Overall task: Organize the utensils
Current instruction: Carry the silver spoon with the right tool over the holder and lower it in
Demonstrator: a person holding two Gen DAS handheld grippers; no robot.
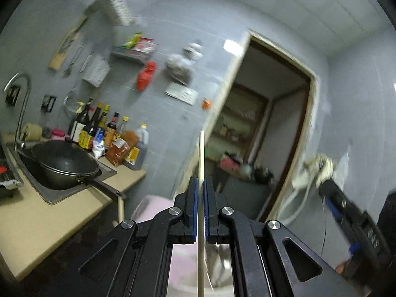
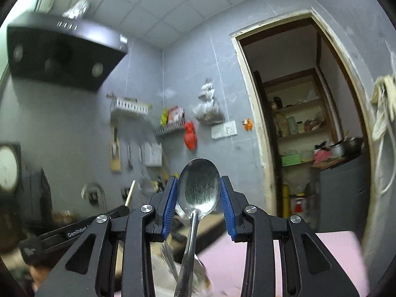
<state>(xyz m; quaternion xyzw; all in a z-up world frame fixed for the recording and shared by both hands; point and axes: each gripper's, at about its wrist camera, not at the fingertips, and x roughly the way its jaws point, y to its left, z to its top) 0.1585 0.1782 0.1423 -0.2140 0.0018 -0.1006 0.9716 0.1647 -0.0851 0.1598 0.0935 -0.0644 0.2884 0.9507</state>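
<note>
My left gripper [image 1: 200,182] is shut on a pale wooden chopstick [image 1: 201,153] that stands upright between its blue pads and reaches well past the fingertips. My right gripper [image 2: 198,182] is shut on a metal spoon [image 2: 198,185], with the bowl held between the blue pads and facing the camera and the handle hanging down. Both grippers are raised and point at the kitchen wall. The right gripper shows at the right edge of the left wrist view [image 1: 346,212]. The left gripper [image 2: 74,232] and its chopstick [image 2: 130,193] show at the lower left of the right wrist view.
A counter [image 1: 49,222] with a sink [image 1: 74,190] holding a black wok [image 1: 66,163] lies at left, with sauce bottles [image 1: 106,133] behind. A pink surface [image 2: 284,259] lies below. More metal utensils [image 2: 170,259] sit blurred under the spoon. A doorway [image 2: 309,123] opens to shelves.
</note>
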